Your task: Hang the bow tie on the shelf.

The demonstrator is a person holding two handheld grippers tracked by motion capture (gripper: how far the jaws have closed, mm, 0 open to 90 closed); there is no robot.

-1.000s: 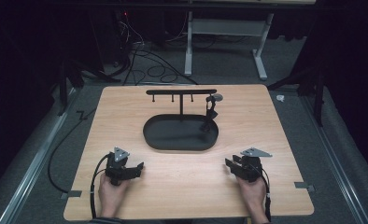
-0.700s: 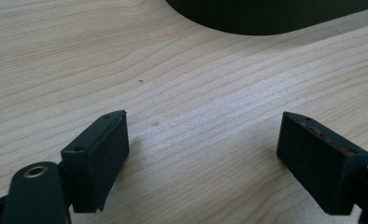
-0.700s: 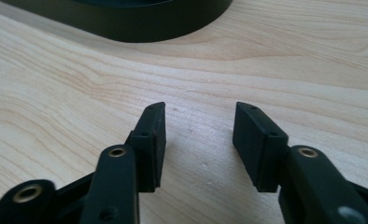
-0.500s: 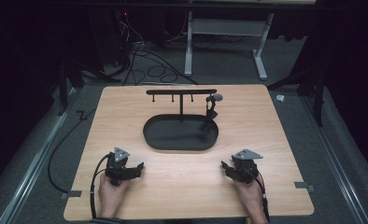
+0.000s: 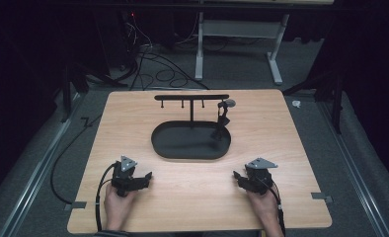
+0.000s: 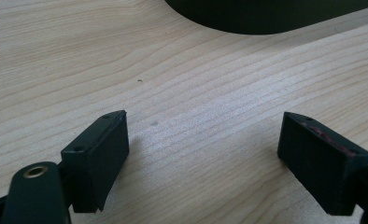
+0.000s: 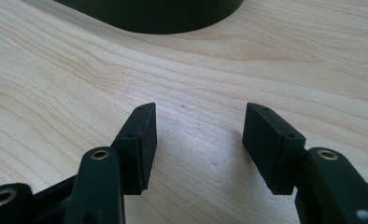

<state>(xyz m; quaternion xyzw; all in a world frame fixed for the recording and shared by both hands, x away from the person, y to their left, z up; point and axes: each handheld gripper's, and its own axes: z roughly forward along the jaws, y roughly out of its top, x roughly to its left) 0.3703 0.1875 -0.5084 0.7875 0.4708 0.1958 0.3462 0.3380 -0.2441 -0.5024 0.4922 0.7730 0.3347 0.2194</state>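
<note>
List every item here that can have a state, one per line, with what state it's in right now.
Left gripper: open, jaws wide apart, nothing between them, low over the bare table.
Right gripper: open, holding nothing, also low over the wood.
Black oval tray: flat on the table; contents unclear.
Hook stand: upright in the tray.
Small dark object: hanging from the stand's right end.

Pale wood-grain table (image 5: 301, 148), matt; black tray (image 5: 190, 146).

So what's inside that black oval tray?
The tray holds the foot of a thin stand; a small dark thing hangs above its right end. The dark floor hides anything smaller.
</note>
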